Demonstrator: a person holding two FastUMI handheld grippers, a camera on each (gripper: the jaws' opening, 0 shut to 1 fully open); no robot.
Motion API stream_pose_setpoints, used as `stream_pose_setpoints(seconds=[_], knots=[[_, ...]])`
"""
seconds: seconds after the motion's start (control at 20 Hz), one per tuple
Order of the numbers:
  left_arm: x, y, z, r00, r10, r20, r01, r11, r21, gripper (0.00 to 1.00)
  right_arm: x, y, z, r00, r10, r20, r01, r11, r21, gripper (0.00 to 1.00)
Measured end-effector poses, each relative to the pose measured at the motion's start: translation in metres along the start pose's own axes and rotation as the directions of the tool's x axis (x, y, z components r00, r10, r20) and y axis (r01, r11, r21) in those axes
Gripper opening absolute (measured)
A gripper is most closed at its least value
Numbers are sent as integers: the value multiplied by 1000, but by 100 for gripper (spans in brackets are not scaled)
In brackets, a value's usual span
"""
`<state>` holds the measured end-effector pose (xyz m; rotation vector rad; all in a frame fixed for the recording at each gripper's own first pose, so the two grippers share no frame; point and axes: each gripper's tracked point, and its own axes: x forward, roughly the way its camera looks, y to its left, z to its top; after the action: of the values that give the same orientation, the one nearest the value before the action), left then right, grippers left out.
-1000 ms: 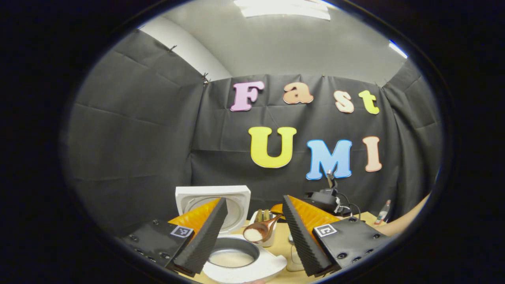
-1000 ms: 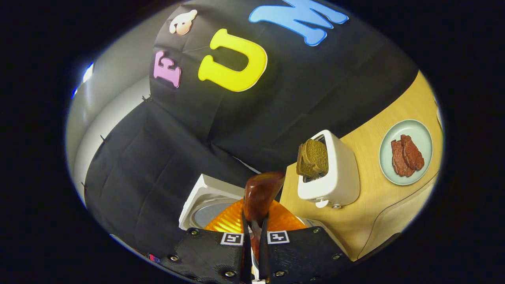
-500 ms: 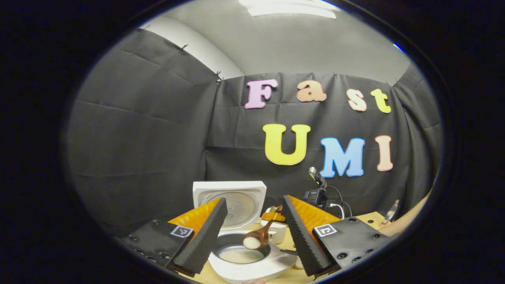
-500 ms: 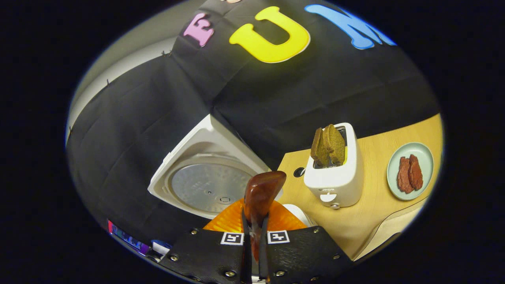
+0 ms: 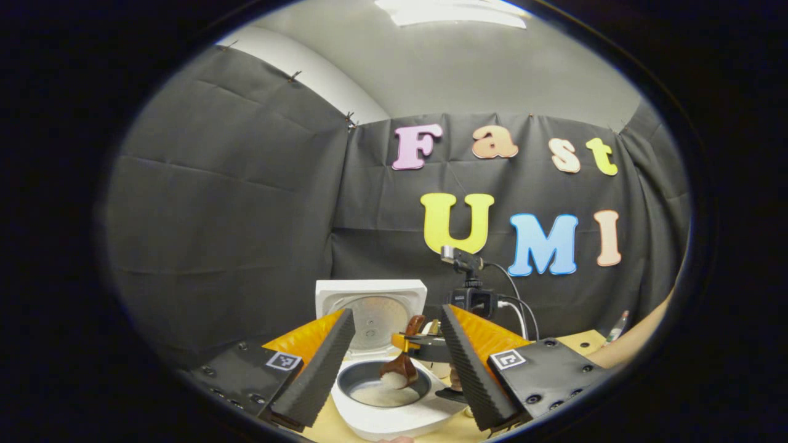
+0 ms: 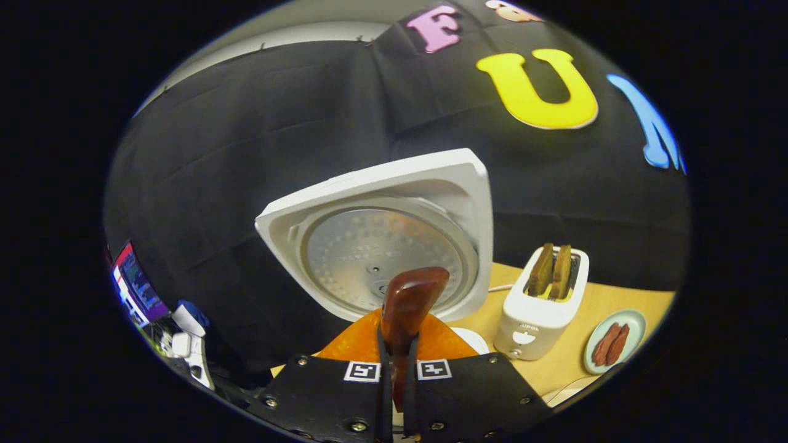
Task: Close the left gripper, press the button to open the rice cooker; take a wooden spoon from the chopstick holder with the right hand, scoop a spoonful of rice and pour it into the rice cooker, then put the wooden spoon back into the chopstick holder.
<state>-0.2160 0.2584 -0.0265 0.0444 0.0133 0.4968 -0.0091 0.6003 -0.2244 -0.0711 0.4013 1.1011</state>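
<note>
The white rice cooker (image 5: 394, 418) stands with its lid (image 5: 369, 307) raised, and white rice lies in its pot (image 5: 378, 395). Over the pot hangs a wooden spoon (image 5: 400, 371), bowl tipped down with rice in it. My right gripper (image 5: 425, 344) holds the spoon just behind the pot. In the right gripper view my right gripper (image 6: 394, 360) is shut on the spoon's handle (image 6: 409, 301), facing the lid's inner plate (image 6: 381, 246). My left gripper (image 5: 397, 312) is open in front of the cooker with nothing between its fingers.
A white toaster (image 6: 542, 307) with two bread slices stands right of the cooker on the wooden table (image 6: 554, 363). Beside it is a plate (image 6: 628, 320) of meat slices. A camera on a stand (image 5: 471, 295), a bottle (image 5: 619, 326) and a forearm (image 5: 634, 344) are at the right.
The right gripper swung left and lowered the spoon from beside the holder to over the pot, tipping its bowl down. The left gripper stayed open, drifting slightly.
</note>
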Motion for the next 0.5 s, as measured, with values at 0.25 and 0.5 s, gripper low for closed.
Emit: stream_pose_setpoints(seconds=[0.25,0.5], knots=[[-8,10,2,999,32,7,-31,1000,-2,97,-6,42,11,995,93,33,-75,933,-353,7],[-13,24,-5,998,60,6,-60,998,-19,97,-19,58,17,987,150,64,-100,866,-489,8]])
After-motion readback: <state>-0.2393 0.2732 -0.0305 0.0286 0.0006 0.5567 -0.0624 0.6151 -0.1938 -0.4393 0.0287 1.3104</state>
